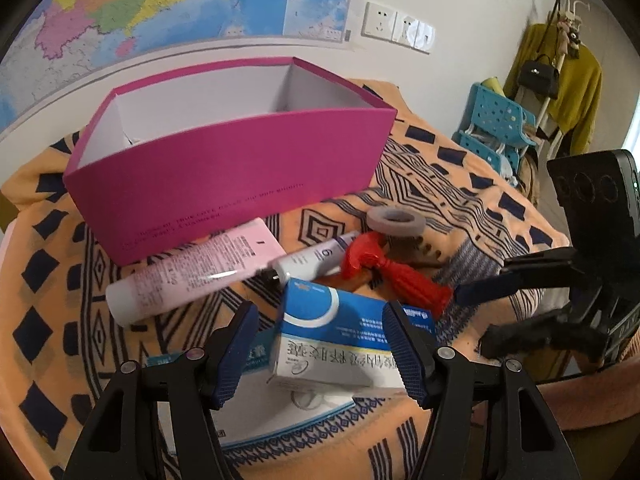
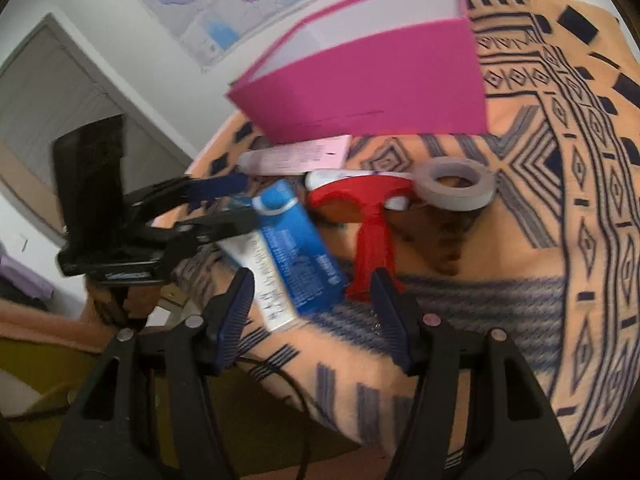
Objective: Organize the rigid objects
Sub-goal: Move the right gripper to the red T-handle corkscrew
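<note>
Your left gripper is spread wide around the blue-white carton, not yet clamped. Right gripper is wide, empty, near the red tool. Pink box sits toward the table's far edge. Risk: an off-centre squeeze could twist the carton out.

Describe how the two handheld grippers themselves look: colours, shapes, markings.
Both look alike. The left gripper and the right gripper have black angular plastic frames with triangular cut-outs and silver rivets. Their fingers carry dark blue ribbed pads. A black camera block sits atop each. No sleeves show.
</note>
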Demonstrator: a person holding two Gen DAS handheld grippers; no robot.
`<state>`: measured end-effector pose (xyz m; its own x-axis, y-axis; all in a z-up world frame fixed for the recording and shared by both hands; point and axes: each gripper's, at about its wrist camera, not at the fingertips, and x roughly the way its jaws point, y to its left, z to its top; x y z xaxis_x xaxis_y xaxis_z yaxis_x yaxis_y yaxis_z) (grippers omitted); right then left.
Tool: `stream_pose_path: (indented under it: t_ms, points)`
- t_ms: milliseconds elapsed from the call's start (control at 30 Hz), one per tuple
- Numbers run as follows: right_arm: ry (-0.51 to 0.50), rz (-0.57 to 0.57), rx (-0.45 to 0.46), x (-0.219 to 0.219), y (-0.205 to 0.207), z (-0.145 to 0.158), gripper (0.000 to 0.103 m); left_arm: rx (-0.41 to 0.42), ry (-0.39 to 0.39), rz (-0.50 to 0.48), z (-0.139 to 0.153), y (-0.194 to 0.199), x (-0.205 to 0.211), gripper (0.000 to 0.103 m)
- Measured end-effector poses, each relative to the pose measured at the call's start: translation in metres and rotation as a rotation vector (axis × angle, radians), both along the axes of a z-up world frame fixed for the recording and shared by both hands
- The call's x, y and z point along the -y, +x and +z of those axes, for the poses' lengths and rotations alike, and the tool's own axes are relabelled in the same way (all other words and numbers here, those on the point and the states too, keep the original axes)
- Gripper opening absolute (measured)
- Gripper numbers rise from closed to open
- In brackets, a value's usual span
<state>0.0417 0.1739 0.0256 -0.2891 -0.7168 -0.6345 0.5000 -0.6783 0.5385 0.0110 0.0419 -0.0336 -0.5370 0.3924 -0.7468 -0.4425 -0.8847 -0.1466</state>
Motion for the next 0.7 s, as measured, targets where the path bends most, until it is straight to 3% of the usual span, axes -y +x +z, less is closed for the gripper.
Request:
stream_pose_path:
  t_ms: [200, 467, 533, 700]
  points:
    - [0.021, 0.012, 0.035, 0.009, 0.009, -0.013, 0.062, 0.010, -0.002, 0.000, -0.003, 0.003, 0.001, 0.063]
    - [0.002, 0.016, 0.077, 0.025, 0.005, -0.027, 0.051, 0.033, 0.003, 0.004, -0.008, 0.005, 0.005, 0.056]
    - [0.008, -0.002, 0.076, 0.027, 0.002, -0.029, 0.045, 0.033, 0.004, 0.013, -0.006, 0.005, 0.009, 0.055]
    - [0.034, 0.008, 0.013, 0.035, 0.001, -0.017, 0.044, 0.030, 0.018, 0.047, -0.003, 0.011, 0.023, 0.055]
